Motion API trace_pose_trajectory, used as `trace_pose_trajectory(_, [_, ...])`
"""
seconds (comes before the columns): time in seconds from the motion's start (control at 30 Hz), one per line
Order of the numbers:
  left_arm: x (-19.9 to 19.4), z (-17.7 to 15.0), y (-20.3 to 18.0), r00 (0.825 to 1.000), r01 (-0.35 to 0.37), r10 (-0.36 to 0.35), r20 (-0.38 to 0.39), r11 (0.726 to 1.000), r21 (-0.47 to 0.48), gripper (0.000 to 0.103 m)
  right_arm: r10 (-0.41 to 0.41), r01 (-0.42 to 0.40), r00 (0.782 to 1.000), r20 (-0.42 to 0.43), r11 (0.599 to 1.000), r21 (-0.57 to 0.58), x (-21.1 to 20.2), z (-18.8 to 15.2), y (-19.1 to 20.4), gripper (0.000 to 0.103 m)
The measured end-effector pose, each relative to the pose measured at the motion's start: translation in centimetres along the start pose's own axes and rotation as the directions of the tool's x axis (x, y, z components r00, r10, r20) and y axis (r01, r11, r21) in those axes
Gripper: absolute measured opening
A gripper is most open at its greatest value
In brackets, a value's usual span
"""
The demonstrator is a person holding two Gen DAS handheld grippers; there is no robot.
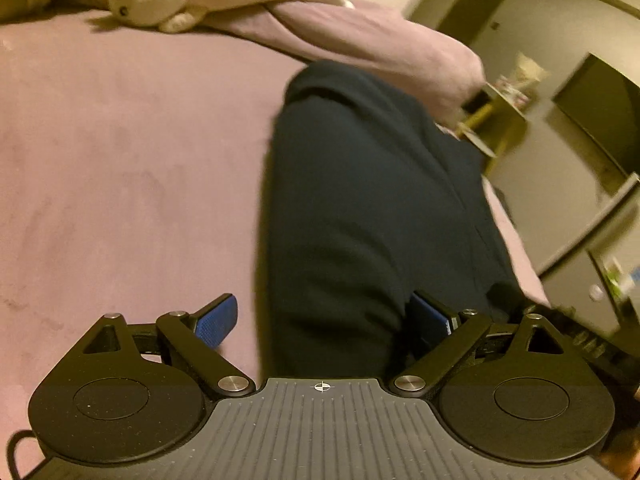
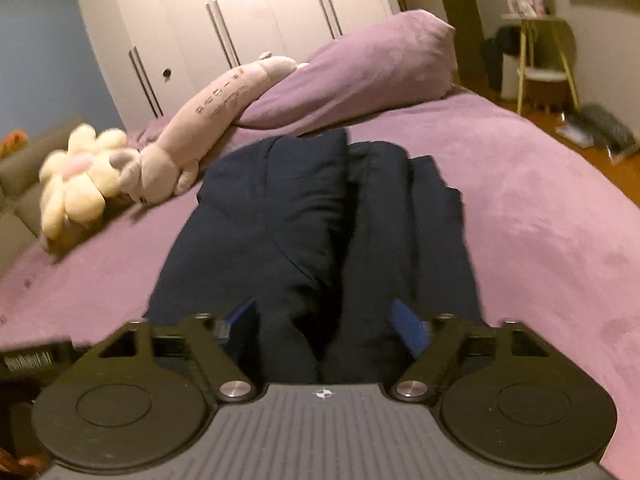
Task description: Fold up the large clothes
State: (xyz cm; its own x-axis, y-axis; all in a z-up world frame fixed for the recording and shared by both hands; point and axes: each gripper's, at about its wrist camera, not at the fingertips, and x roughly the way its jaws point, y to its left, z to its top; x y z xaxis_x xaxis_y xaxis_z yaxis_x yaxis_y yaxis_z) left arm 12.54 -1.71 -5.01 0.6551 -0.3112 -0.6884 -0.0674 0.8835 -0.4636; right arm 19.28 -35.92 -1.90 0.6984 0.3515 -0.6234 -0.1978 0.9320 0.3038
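Garment (image 2: 316, 220) | navy, folded | long axis toward pillow (image 2: 384, 68)

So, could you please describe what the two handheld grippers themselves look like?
Both match: the left gripper and right gripper have black linkage arms with silver pivot bolts, two round black discs, a grey ribbed centre plate with a small crosshair mark, and blue textured pads on the jaws.

Bedroom, warm dim light. Purple bed cover (image 2: 540, 208) spreads ahead of both tongs. White wardrobe (image 2: 240, 20) with long bar handles stands beyond the bed, blue wall (image 2: 40, 60) to its left. Gold-legged chair (image 2: 548, 56) on wooden floor (image 2: 600, 148) far right of the tongs.
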Motion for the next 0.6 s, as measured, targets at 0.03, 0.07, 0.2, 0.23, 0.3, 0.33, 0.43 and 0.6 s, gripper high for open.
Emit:
trace_pose_trajectory(0.03, [-0.4,-0.1,0.0,1.0,-0.003,0.003,-0.011,1.0,0.015,0.094,0.001,-0.001,1.0,-0.001,1.0,0.031,-0.4,0.4,-0.6,0.089])
trace_pose_trajectory(0.07, [-0.7,-0.3,-0.1,1.0,-0.014,0.015,-0.02,0.999,0.033,0.093,0.013,-0.013,1.0,-0.001,0.997,0.077,-0.6,0.9,-1.5,0.089])
trace_pose_trajectory(0.2, [-0.9,-1.1,-0.5,1.0,-0.013,0.015,-0.025,0.997,0.073,0.093,0.164,-0.125,0.982,-0.097,0.939,0.319,2.5,1.9,-5.0,0.09])
trace_pose_trajectory(0.23, [-0.8,-1.2,-0.6,0.999,-0.013,0.015,-0.031,0.997,0.074,0.093,0.199,-0.145,0.974,-0.109,0.916,0.374,3.4,1.9,-5.5,0.09])
trace_pose_trajectory(0.3, [-0.6,-1.5,-0.9,0.999,-0.014,0.017,-0.033,0.996,0.092,0.093,0.266,-0.19,0.957,-0.119,0.879,0.437,5.2,2.1,-5.7,0.089])
trace_pose_trajectory(0.33, [-0.5,-1.5,-1.1,0.999,-0.025,0.029,-0.03,0.994,0.11,0.093,0.266,-0.19,0.957,-0.12,0.88,0.434,5.8,2.4,-5.4,0.089])
trace_pose_trajectory(0.43, [-0.2,-1.8,-1.7,0.998,-0.045,0.051,-0.032,0.988,0.146,0.095,0.259,-0.192,0.955,-0.145,0.912,0.363,7.9,3.9,-3.6,0.089])
trace_pose_trajectory(0.6, [0.7,-2.4,-2.9,0.993,-0.069,0.09,-0.082,0.97,0.232,0.093,0.147,-0.117,0.968,-0.202,0.981,0.153,10.0,5.7,0.2,0.049])
